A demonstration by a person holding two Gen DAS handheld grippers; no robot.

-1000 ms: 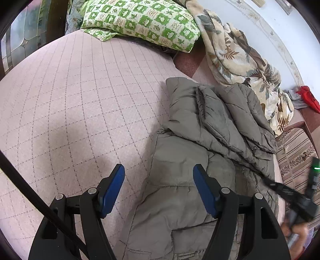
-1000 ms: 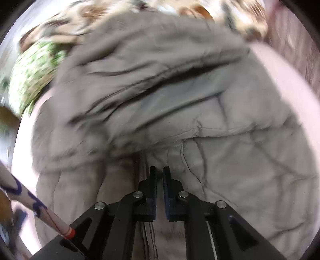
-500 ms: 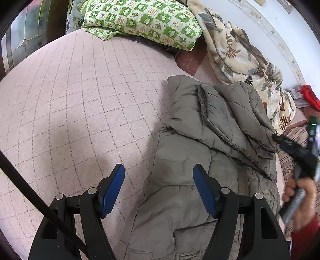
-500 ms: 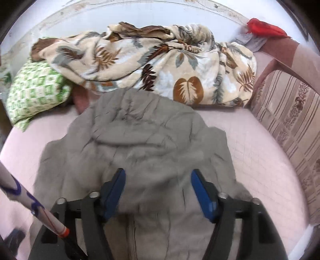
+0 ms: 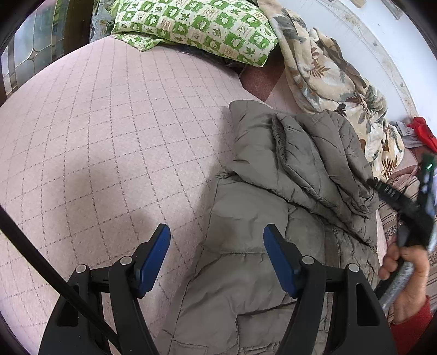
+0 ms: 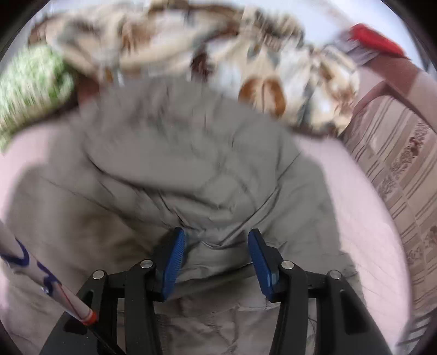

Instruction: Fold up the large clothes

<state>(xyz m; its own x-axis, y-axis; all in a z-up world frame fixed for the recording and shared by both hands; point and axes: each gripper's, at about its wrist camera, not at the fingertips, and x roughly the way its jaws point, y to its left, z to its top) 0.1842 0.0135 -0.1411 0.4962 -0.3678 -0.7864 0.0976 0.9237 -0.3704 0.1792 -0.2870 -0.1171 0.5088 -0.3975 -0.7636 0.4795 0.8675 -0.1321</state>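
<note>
**Grippers and jacket, current state**

Grey padded jacket (image 5: 273, 207): lying partly folded on pink bedspread (image 5: 95, 142).
Left gripper (image 5: 217, 258): jaws wide apart, holding nothing, above jacket's edge.
Right gripper (image 6: 217, 255): jaws apart, straddling a jacket fold, not clamped.

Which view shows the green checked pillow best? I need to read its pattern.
The left wrist view: the green checked pillow is sharp, its squares distinct. The right wrist view shows only a blurred green patch at its left edge.

Soft daylight, faint shadows on the bed (image 5: 103, 153); left view sharp, right view motion-blurred; fisheye edges bend and darken.
</note>
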